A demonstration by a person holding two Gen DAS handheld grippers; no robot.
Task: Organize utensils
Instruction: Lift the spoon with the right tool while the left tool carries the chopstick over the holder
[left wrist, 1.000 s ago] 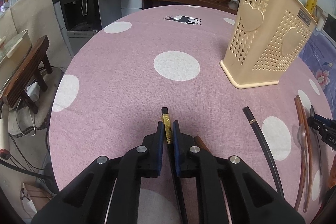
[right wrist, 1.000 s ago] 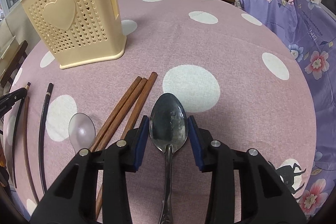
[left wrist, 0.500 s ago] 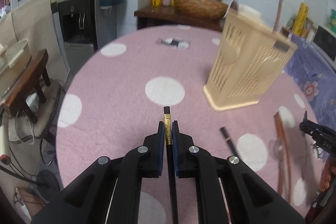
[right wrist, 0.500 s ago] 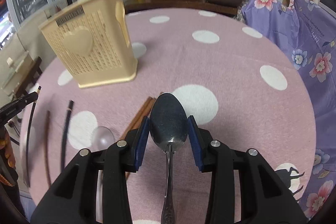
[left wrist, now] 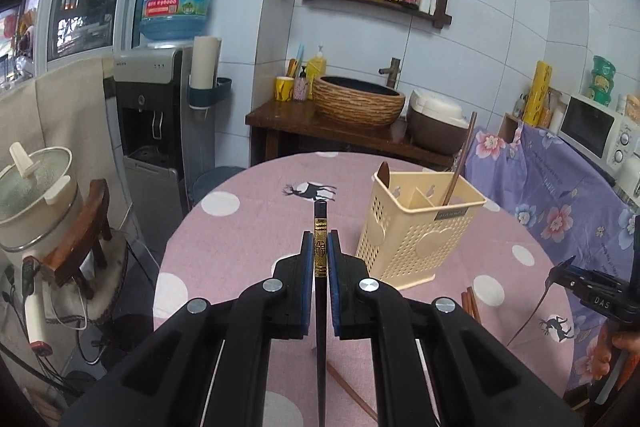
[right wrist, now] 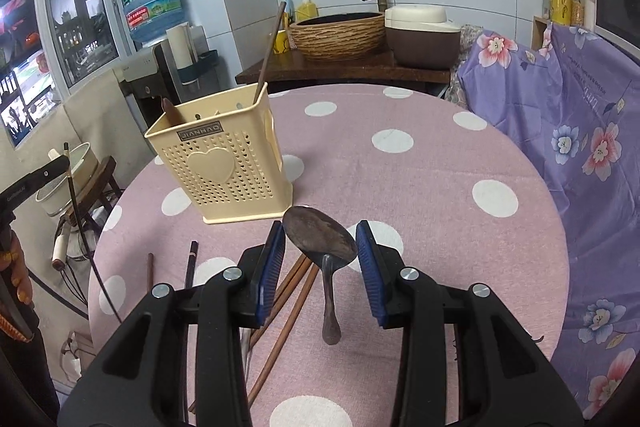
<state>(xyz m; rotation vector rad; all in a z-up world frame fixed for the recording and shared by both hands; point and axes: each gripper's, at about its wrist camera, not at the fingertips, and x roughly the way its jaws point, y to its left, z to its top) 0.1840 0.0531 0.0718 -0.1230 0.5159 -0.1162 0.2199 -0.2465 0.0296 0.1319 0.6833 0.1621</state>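
left gripper (left wrist: 320,251): closed on a black chopstick (left wrist: 320,227), gold band between the pads, tip pointing up and forward; held clear of the worktop (left wrist: 248,227).
right gripper (right wrist: 320,251): a metal spoon (right wrist: 320,239) is seen between the pads, bowl tilted, handle hanging down. Bowl edges appear to meet the pads, but a small gap on the right side cannot be ruled out; grip judged marginal.
holder (right wrist: 224,163): cream, perforated, upright on the worktop, near both grippers. Divided inside; one brown chopstick (right wrist: 270,51) and a dark utensil (right wrist: 170,109) are already in it.
left on worktop: brown chopsticks (right wrist: 296,291), another black chopstick (right wrist: 192,263), one thin brown stick (right wrist: 150,277).
risk 1: spoon is pinched across a curved, slick bowl, so rotation or slip-out is likely if the gripper is tilted toward the holder.
risk 2: holder is light plastic; a side knock from a long chopstick could tip or shift it.
risk 3: chopstick is gripped near its top end, so the long free end may swing and catch the rim or a divider.
risk 4: both grippers closing on the holder together could collide.
risk 5: wrong compartment possible; dividers are only partly visible.
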